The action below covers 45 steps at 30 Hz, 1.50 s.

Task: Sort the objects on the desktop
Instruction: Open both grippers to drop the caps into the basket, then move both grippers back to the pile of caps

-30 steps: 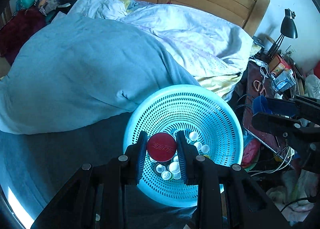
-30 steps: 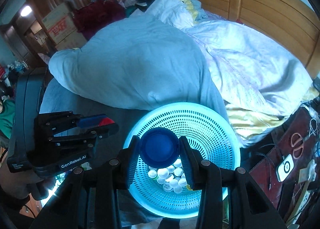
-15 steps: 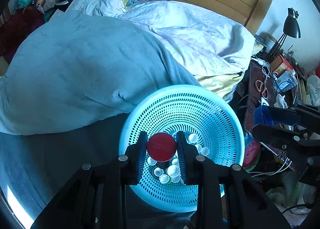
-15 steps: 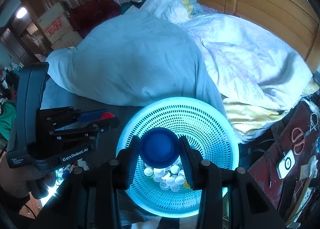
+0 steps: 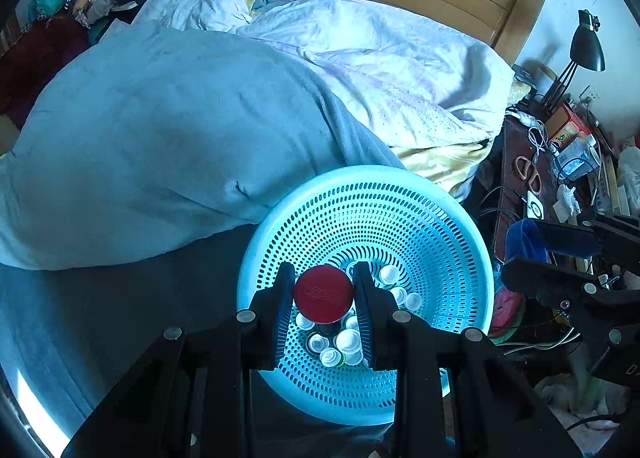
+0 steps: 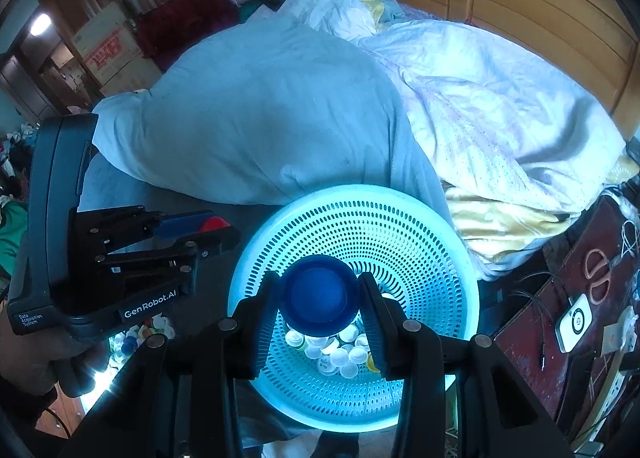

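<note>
Around your work sits a pale blue quilt (image 5: 168, 145) just behind the perforated basket (image 5: 460, 242), which rests at the bed's near edge; a cluttered dark desk (image 6: 576, 266) stands to its right. Your left gripper (image 5: 323, 294) has its jaws clamped on a red cap (image 5: 323, 293), flat face toward the camera, above the white caps (image 5: 344, 340) in the basket's bottom. Your right gripper (image 6: 319, 300) grips a blue cap (image 6: 319, 298), apparently hollow side up.
</note>
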Motion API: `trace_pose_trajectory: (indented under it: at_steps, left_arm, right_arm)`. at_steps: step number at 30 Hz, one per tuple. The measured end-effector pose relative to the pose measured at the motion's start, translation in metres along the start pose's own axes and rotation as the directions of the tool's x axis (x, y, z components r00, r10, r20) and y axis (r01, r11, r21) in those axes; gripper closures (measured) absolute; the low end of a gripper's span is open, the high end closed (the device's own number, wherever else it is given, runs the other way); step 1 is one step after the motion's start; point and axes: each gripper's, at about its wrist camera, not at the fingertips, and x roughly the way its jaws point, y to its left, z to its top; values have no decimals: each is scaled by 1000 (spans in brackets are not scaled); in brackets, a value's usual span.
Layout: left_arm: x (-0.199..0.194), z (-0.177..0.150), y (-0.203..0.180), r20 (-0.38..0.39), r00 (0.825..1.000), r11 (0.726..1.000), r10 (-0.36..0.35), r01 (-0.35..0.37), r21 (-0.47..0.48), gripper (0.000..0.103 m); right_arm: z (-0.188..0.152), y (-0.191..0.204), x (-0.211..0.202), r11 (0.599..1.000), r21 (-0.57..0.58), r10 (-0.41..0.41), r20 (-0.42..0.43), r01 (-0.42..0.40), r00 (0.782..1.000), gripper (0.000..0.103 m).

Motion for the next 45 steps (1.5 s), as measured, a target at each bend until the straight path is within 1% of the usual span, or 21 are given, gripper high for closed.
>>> trace_pose_trajectory:
  at_steps: [1, 2, 3, 4, 5, 14, 18, 20, 22, 24, 26, 28, 30, 33, 35, 37, 38, 39, 40, 42, 45]
  left_arm:
    - [1, -1, -1, -2, 1000, 1000, -1, 1, 1, 74]
    - [1, -1, -2, -1, 1000, 1000, 0, 0, 1, 66]
    - [0, -2, -3, 3, 1000, 1000, 4, -4, 0, 59]
    - [-1, -2, -3, 9, 1000, 1000, 9, -9, -2, 56]
    - [-1, -3, -3, 15, 1000, 1000, 13, -13, -5, 52]
    - [-5, -18, 13, 22, 1000, 999, 14, -13, -47, 49]
    - [-15, -50, 48, 49, 998, 992, 29, -23, -124, 47]
    - [-24, -80, 77, 72, 995, 980, 75, -61, -188, 47]
    - [-33, -119, 113, 86, 988, 954, 131, -102, -280, 47]
    - [-44, -171, 157, 76, 978, 904, 195, -149, -400, 47]
    - [-58, -229, 199, 44, 963, 837, 266, -208, -506, 47]
    - [-70, -292, 238, -7, 950, 754, 313, -253, -606, 47]
    - [-84, -365, 275, -80, 924, 648, 373, -321, -690, 47]
    - [-102, -461, 316, -168, 889, 514, 426, -391, -764, 47]
    - [-114, -529, 341, -210, 867, 435, 452, -420, -796, 47]
    - [-121, -574, 354, -244, 846, 392, 474, -451, -802, 47]
    - [-123, -594, 364, -243, 845, 391, 477, -451, -802, 47]
    - [-122, -609, 372, -239, 846, 403, 477, -452, -795, 47]
    - [-119, -621, 379, -234, 849, 425, 475, -453, -784, 47]
    - [-110, -636, 393, -210, 864, 491, 458, -443, -751, 48]
    - [-93, -650, 414, -188, 881, 559, 434, -427, -711, 52]
  right_arm:
    - [0, -1, 0, 1000, 1, -6, 1, 6, 1000, 58]
    - [-1, -2, 0, 1000, 4, -11, 1, 11, 1000, 55]
    - [-1, -3, 0, 1000, 9, -15, 3, 15, 1000, 47]
    - [-2, -5, 0, 1000, 12, -20, 7, 20, 1000, 41]
    - [-2, -5, -1, 1000, 12, -23, 8, 23, 1000, 40]
    - [-5, 5, 3, 1000, -10, -4, -6, 4, 1000, 38]
    - [-6, 29, 13, 997, -60, 39, -30, -41, 999, 38]
    - [-8, 47, 22, 993, -99, 54, -54, -60, 997, 38]
    - [-10, 71, 33, 985, -149, 70, -88, -83, 994, 38]
    - [-15, 103, 47, 971, -208, 89, -128, -114, 988, 35]
    - [-19, 134, 59, 954, -260, 108, -160, -148, 981, 34]
    - [-27, 175, 73, 928, -320, 133, -198, -193, 971, 34]
    - [-38, 218, 86, 894, -380, 154, -238, -238, 959, 34]
    - [-59, 274, 103, 839, -455, 176, -293, -299, 940, 34]
    - [-77, 306, 115, 810, -489, 175, -327, -325, 929, 34]
    - [-97, 329, 126, 790, -507, 169, -360, -344, 918, 34]
    - [-106, 338, 131, 782, -515, 163, -373, -351, 913, 34]
    - [-119, 349, 140, 773, -526, 152, -392, -356, 907, 34]
    - [-128, 356, 146, 767, -531, 143, -404, -359, 903, 34]
    - [-147, 368, 160, 761, -538, 121, -431, -362, 894, 34]
    - [-169, 384, 181, 758, -539, 91, -469, -367, 878, 34]
